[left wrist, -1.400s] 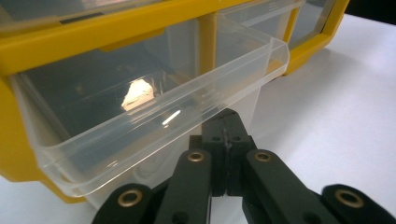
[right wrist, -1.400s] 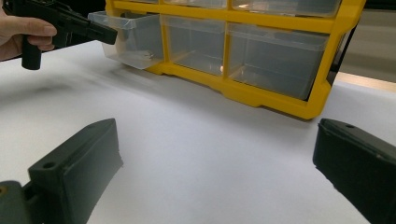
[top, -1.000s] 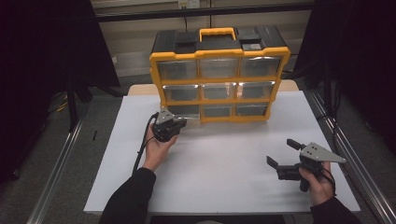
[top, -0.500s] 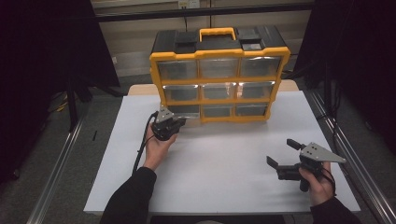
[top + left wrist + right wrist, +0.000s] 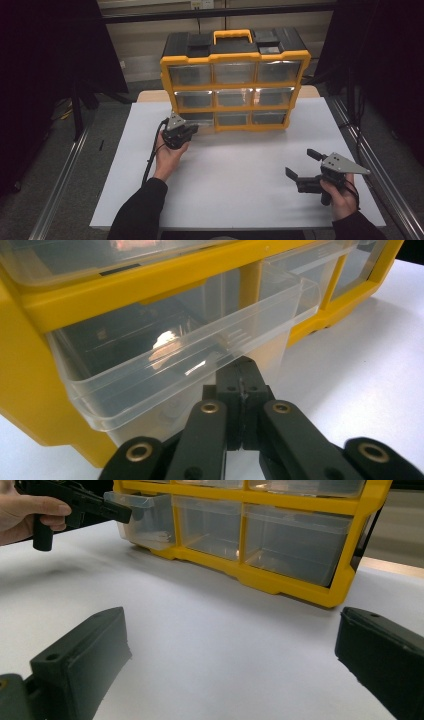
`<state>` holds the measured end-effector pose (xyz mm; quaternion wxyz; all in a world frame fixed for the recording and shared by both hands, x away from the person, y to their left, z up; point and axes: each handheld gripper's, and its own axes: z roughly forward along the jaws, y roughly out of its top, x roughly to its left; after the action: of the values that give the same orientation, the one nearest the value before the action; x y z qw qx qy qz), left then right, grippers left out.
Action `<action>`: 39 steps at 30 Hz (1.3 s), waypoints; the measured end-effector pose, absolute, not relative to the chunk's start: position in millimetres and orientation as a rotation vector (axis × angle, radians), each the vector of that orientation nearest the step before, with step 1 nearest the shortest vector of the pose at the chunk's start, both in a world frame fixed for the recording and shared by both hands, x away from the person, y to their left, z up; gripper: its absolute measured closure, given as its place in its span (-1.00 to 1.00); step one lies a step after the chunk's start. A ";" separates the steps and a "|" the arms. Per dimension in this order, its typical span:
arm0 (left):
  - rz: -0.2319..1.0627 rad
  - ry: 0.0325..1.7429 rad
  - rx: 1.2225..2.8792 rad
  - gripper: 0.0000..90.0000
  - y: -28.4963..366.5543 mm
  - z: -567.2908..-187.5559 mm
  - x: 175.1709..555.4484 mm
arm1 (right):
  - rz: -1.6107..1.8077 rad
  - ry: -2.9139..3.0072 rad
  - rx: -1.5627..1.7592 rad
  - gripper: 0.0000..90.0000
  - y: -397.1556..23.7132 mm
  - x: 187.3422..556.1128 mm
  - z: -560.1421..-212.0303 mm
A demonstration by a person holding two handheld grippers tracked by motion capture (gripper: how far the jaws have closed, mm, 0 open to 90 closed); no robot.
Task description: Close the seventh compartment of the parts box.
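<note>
A yellow and black drawer cabinet (image 5: 235, 75) with clear drawers stands at the back of the white table (image 5: 240, 170). Its bottom-left drawer (image 5: 200, 119) is pulled out a little. My left gripper (image 5: 192, 131) is shut, and its tips rest against that drawer's front (image 5: 150, 370) just under the lip. I see nothing between the jaws (image 5: 240, 375). In the right gripper view the left gripper (image 5: 120, 512) touches the drawer (image 5: 147, 517) at its top corner. My right gripper (image 5: 302, 163) stands open and empty near the front right, low over the table (image 5: 230, 645).
The cabinet's other drawers (image 5: 295, 545) are pushed in. A black cable (image 5: 150, 160) trails from the left gripper along the forearm. Metal rails (image 5: 380, 170) run along both sides of the table, and dark curtains hang beyond them.
</note>
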<state>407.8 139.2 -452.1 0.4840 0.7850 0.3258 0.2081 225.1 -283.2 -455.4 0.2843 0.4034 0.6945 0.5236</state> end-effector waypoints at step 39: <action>0.548 0.814 1.899 1.00 136.2 -451.7 420.1 | 1.405 1.859 1.079 -0.99 -283.0 224.9 -455.4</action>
<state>420.1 136.2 -451.7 0.4815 0.7787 0.3337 0.2246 224.9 -283.0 -455.4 0.2830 0.4029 0.6943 0.5249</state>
